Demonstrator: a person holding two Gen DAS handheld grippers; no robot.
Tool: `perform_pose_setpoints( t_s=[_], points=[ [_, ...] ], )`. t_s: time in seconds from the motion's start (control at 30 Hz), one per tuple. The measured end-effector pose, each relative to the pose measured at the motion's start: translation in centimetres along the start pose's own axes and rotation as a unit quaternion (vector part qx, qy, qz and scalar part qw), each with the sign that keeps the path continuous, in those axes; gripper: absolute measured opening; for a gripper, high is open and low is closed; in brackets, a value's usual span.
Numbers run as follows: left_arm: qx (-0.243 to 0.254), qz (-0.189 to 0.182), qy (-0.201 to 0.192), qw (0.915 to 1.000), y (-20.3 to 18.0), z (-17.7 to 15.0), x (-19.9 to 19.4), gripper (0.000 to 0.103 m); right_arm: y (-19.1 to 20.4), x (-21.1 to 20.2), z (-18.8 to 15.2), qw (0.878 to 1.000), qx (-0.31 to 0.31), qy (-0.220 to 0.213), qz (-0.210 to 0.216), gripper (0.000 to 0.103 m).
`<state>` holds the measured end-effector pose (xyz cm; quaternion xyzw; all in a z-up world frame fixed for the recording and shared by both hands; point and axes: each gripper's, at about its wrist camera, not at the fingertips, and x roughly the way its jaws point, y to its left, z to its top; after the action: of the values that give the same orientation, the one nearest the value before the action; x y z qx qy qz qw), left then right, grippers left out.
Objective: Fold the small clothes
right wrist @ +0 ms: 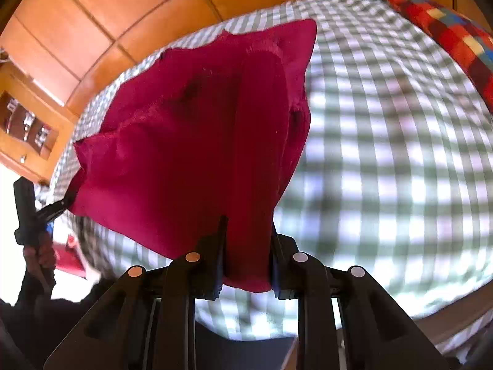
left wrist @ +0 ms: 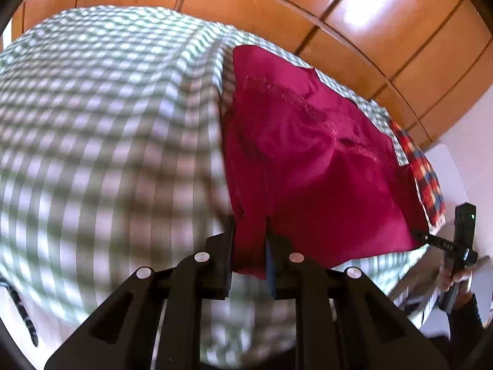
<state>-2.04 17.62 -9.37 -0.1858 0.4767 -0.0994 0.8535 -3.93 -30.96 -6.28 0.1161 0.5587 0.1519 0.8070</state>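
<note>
Both claws, left gripper (left wrist: 250,231) and right gripper (right wrist: 248,231), pinch corners of the red cloth (left wrist: 308,154) above a green-checked bedspread (left wrist: 107,108); orange wooden wardrobe panels (left wrist: 385,24) stand behind.

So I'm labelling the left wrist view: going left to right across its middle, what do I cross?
Checked sheet → red garment → plaid cloth → right tool
</note>
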Motion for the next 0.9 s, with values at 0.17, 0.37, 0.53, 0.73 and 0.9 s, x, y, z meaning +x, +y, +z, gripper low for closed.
perform_pose_setpoints(
  t_s=[0.17,0.37,0.53,0.73,0.9],
  points=[
    [-0.015,-0.021,-0.015,0.9996,0.8,-0.5,-1.3,0.052,-0.3,-1.0,-0.3,1.000,0.012,0.002,0.011,0.044],
    [0.035,0.002,-0.063,0.9974,0.1,4.4,-0.2,0.053,0.1,-1.3,4.1,0.998,-0.001,-0.057,-0.020,0.063],
    [0.060,0.001,-0.061,0.9963,-1.1,7.2,2.5,0.044,0.9,0.8,7.3,0.996,-0.013,-0.065,-0.057,0.049],
    [0.086,-0.014,-0.074,0.9935,-2.5,6.8,2.0,0.008,1.5,-0.2,7.1,0.990,-0.045,-0.085,-0.105,0.009],
    [0.062,-0.058,-0.121,0.9890,-2.2,6.1,-2.3,0.008,3.0,-3.4,5.9,0.988,-0.059,-0.113,-0.083,0.007]
  ],
)
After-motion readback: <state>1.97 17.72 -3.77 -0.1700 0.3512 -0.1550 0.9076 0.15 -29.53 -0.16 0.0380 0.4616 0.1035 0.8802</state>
